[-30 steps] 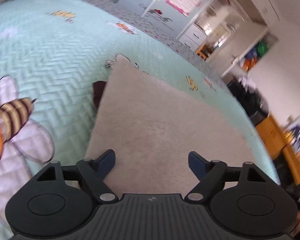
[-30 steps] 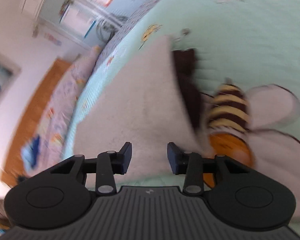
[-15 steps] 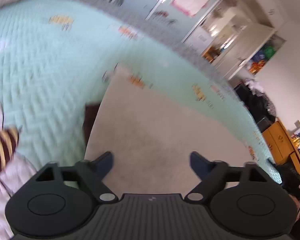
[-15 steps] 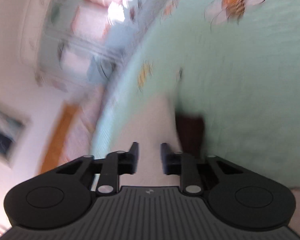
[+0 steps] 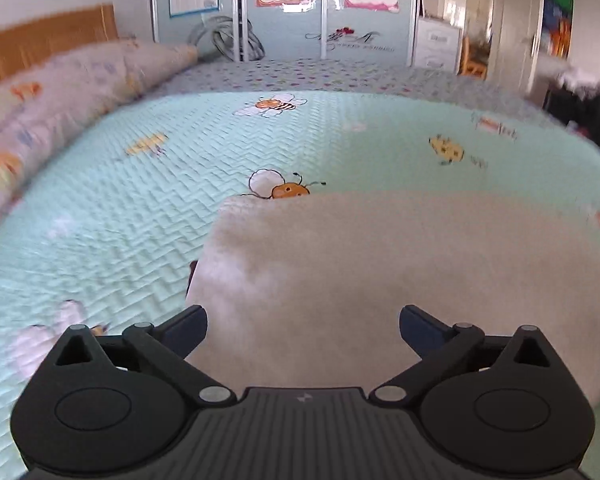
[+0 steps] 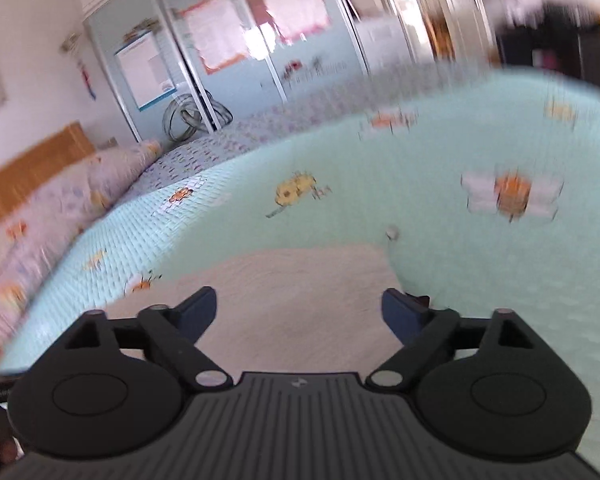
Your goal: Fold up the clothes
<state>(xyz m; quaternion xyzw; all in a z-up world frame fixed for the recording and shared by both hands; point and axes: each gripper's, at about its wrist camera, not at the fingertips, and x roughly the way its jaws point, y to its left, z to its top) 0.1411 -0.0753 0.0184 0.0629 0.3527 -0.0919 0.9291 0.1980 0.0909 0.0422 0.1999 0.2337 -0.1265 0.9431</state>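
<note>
Both grippers over a folded garment on a bed. The left gripper (image 5: 303, 326) and the right gripper (image 6: 299, 308) have jaws released and spread wide; both sets have just been opening, the right from nearly closed a second ago, and no cloth lies between the pads. The beige garment (image 5: 380, 272) lies flat on the mint quilt (image 5: 140, 208), at twelve o'clock from each gripper, a dark layer (image 5: 192, 276) showing at its nine o'clock edge. Both views have swung up from the cloth toward the wardrobe doors (image 5: 284, 8). Judgement: a fold has just been laid and let go; the next fold or garment follows.
</note>
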